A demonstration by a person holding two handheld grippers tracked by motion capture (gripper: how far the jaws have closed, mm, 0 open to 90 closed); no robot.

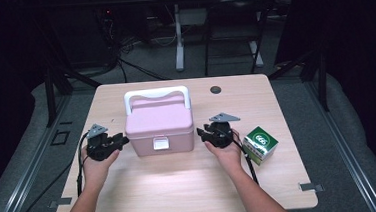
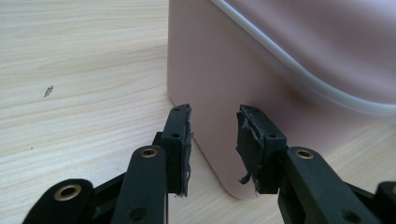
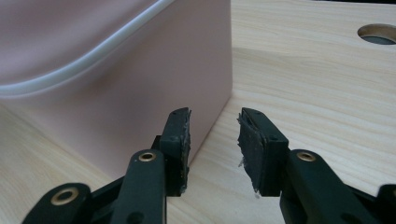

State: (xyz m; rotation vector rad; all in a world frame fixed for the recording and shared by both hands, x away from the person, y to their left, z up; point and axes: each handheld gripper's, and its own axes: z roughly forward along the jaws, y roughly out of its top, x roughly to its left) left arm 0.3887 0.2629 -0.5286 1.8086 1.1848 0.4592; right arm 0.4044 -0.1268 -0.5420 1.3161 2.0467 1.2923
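Observation:
A pink storage box (image 1: 160,125) with a white handle and a white front latch stands in the middle of the wooden table (image 1: 181,186). My left gripper (image 1: 122,139) is held just off the box's left side, open, with nothing between its pads. In the left gripper view the box's pink wall (image 2: 261,60) rises close behind the gripper (image 2: 215,140). My right gripper (image 1: 201,131) sits just off the box's right side, also open and holding nothing. The right gripper view puts the box's corner (image 3: 140,70) right beyond the gripper (image 3: 215,140).
A small green and white carton (image 1: 260,144) lies on the table to the right of my right hand. A round cable hole (image 1: 216,89) sits near the table's far edge. Bare wood stretches in front of the box.

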